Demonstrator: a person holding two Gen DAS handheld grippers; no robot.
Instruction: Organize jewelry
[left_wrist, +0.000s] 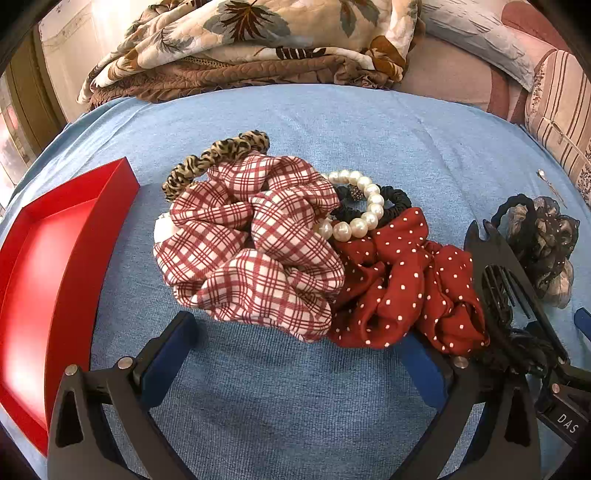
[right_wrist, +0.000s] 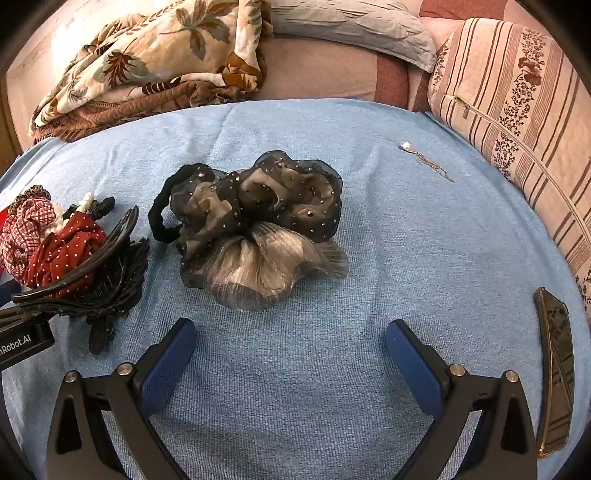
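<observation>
Left gripper (left_wrist: 299, 354) is hovering low over the blue cloth (left_wrist: 369, 129), jaws spread wide, nothing between them. Just ahead at 12 o'clock, a plaid scrunchie (left_wrist: 251, 243) is lying in a pile w/ a red dotted scrunchie (left_wrist: 402, 284) touching it at 3 o'clock. A pearl bracelet (left_wrist: 364, 206) is resting on top where the two meet, over a black hair tie (left_wrist: 397, 199). A leopard hair tie (left_wrist: 218, 155) is peeking out behind the plaid one at 11 o'clock. A red tray (left_wrist: 92, 236) is sitting at 9 o'clock, near the pile but apart from it. A black hair claw (left_wrist: 498, 280) is lying at 3 o'clock against the dotted scrunchie.

Right gripper (right_wrist: 291, 350) is also released, jaws wide apart, holding nothing, hovering over the cloth. Straight ahead at 12 o'clock a black-and-grey sheer scrunchie (right_wrist: 258, 229) is lying alone. A small silver chain (right_wrist: 424, 160) is lying at 1 o'clock, well apart from it. A dark barrette (right_wrist: 556, 369) is lying at 3 o'clock by the cloth edge. A floral quilt (right_wrist: 147, 62) and a striped pillow (right_wrist: 517, 103) are sitting behind the cloth.
</observation>
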